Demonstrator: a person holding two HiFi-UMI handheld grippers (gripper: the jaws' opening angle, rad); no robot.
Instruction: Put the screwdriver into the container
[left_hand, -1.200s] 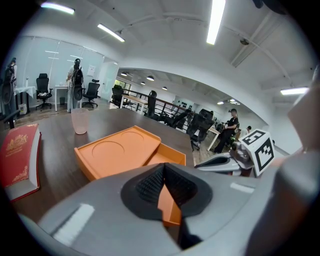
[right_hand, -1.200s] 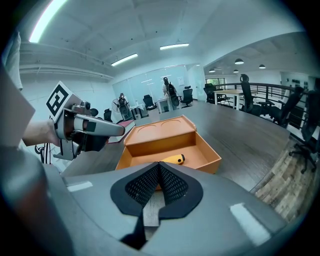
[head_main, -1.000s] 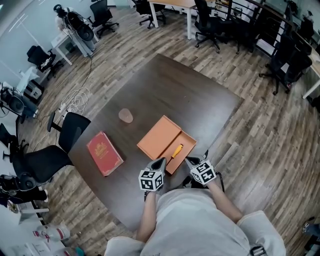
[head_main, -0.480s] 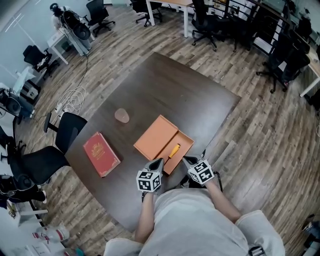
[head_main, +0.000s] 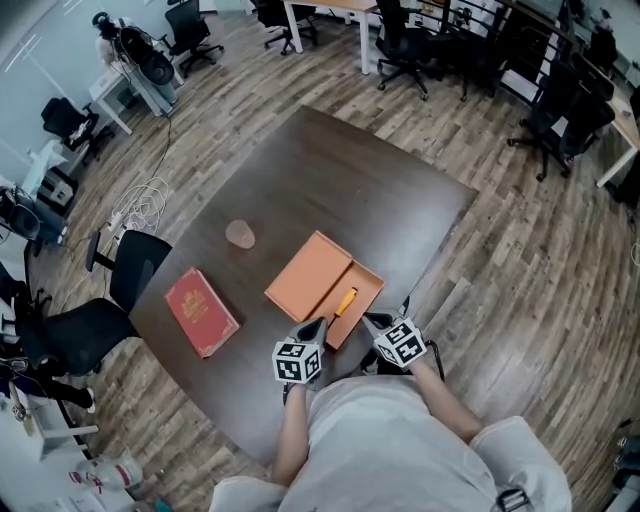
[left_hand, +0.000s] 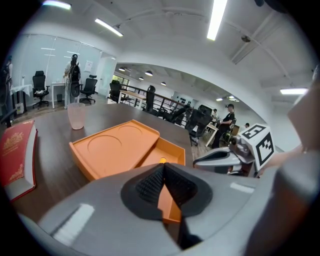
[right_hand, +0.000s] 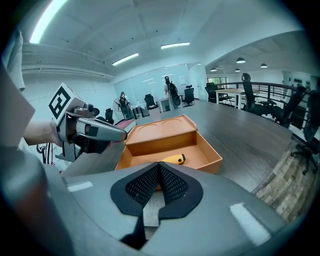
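The yellow-handled screwdriver (head_main: 345, 301) (right_hand: 173, 159) lies inside the open orange container (head_main: 362, 278) (right_hand: 207, 150) (left_hand: 174, 151), whose lid (head_main: 306, 273) (left_hand: 114, 148) lies flat beside it. My left gripper (head_main: 317, 328) (left_hand: 163, 183) is shut with nothing in it, just short of the container's near edge. Beside it, my right gripper (head_main: 374, 322) (right_hand: 159, 184) is also shut and empty, at the near edge of the box.
On the dark table (head_main: 380, 190), a red book (head_main: 202, 310) (left_hand: 15, 155) lies to the left and a small translucent pink cup (head_main: 240, 234) (left_hand: 76, 115) stands beyond the lid. Office chairs (head_main: 105, 300) stand around the table.
None in the grippers or objects; only the head view has shifted slightly.
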